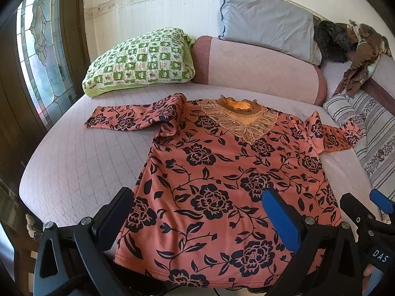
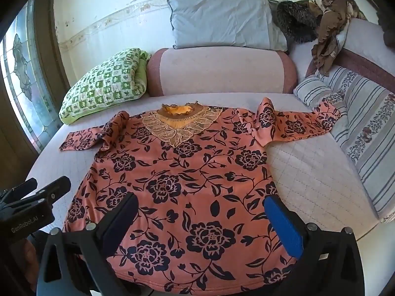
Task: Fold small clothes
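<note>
Left wrist view shows the floral blouse [image 1: 222, 185] flat on the bed [image 1: 74, 162], both sleeves out. Left gripper [image 1: 197, 212] and right gripper [image 2: 201, 215] hover spread, holding nothing; best start by pinching a sleeve and folding it inward.

Salmon floral long-sleeved top [image 1: 222, 185], lace collar, flat and unfolded, front up, sleeves outspread.

One floral shirt [image 1: 222, 185]; three pillows [image 1: 266, 19]; two grippers [image 1: 197, 212].
</note>
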Demonstrator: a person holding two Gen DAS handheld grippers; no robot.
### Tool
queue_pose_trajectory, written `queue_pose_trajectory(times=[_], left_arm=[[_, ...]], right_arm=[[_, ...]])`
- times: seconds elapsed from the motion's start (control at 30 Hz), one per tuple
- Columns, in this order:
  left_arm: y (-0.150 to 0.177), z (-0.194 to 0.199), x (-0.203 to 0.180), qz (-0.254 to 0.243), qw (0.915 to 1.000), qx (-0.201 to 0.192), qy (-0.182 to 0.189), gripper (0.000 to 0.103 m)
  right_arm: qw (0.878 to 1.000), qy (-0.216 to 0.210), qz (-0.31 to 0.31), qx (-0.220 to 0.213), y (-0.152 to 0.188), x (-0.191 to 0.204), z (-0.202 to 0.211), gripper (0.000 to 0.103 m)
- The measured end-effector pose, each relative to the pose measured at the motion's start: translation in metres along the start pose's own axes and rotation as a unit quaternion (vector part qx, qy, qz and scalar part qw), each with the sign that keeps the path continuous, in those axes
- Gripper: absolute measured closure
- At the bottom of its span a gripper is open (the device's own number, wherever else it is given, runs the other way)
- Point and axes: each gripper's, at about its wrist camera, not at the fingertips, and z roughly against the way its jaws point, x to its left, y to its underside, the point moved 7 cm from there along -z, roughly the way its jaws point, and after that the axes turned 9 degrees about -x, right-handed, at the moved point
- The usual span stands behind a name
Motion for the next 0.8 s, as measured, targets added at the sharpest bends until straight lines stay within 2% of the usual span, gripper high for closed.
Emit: queue_pose_trajectory(times=[0.8], left_arm=[[0.0015, 0.0015, 0.0028, 0.003, 0.9999, 0.005, 0.008, 0.0]], right_arm=[[1.0, -0.001, 0.006, -0.005, -0.004, 0.0037, 0.0025, 0.0]])
